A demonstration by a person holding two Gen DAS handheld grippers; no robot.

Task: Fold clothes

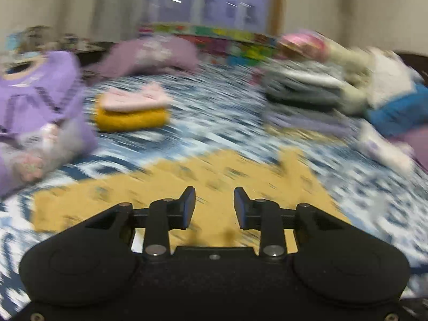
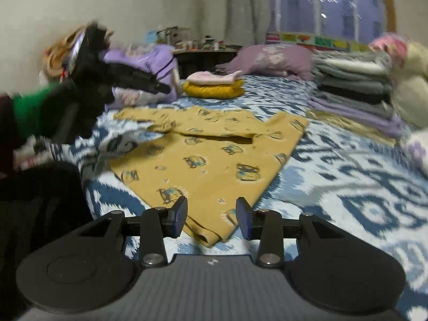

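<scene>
Blue-and-white patterned bedding (image 2: pixel 347 160) carries everything. Stacked folded clothes (image 2: pixel 353 85) sit toward its far right edge, and a small pink-on-mustard pile (image 2: pixel 214 84) lies near the far middle. The yellow printed garment (image 2: pixel 214 147) lies flat near the front edge, its long axis running away and leftward from the right gripper (image 2: pixel 211 218), whose jaws are spread with the near corner just ahead between them, untouched. The left gripper (image 1: pixel 214 208) is likewise spread over yellow cloth. The right looks nearer that corner. The left view is badly blurred, and the garment's left edge is hidden.
</scene>
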